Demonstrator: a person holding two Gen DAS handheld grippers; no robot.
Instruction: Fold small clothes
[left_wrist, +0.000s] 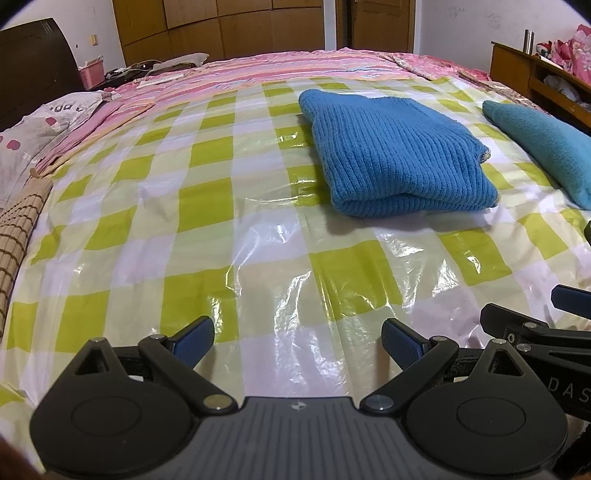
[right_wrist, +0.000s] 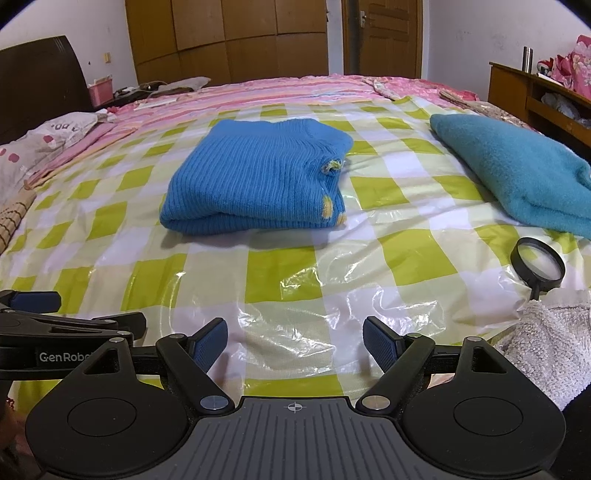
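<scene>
A blue ribbed knit sweater (left_wrist: 395, 151) lies folded into a neat rectangle on the green-and-white checked plastic sheet (left_wrist: 221, 229) over the bed; it also shows in the right wrist view (right_wrist: 255, 177), with small yellow marks at its right edge. A teal fleece garment (right_wrist: 517, 173) lies folded to its right, also seen at the left wrist view's right edge (left_wrist: 546, 147). My left gripper (left_wrist: 297, 341) is open and empty, low over the sheet, well short of the sweater. My right gripper (right_wrist: 295, 341) is open and empty beside it.
A black magnifying glass (right_wrist: 537, 266) lies on the sheet at the right, next to a white towel (right_wrist: 554, 343). Pink striped bedding (right_wrist: 258, 92) covers the far bed. A pillow (left_wrist: 33, 133) and bamboo mat (left_wrist: 18, 236) lie left. A wooden shelf (right_wrist: 535, 96) stands right.
</scene>
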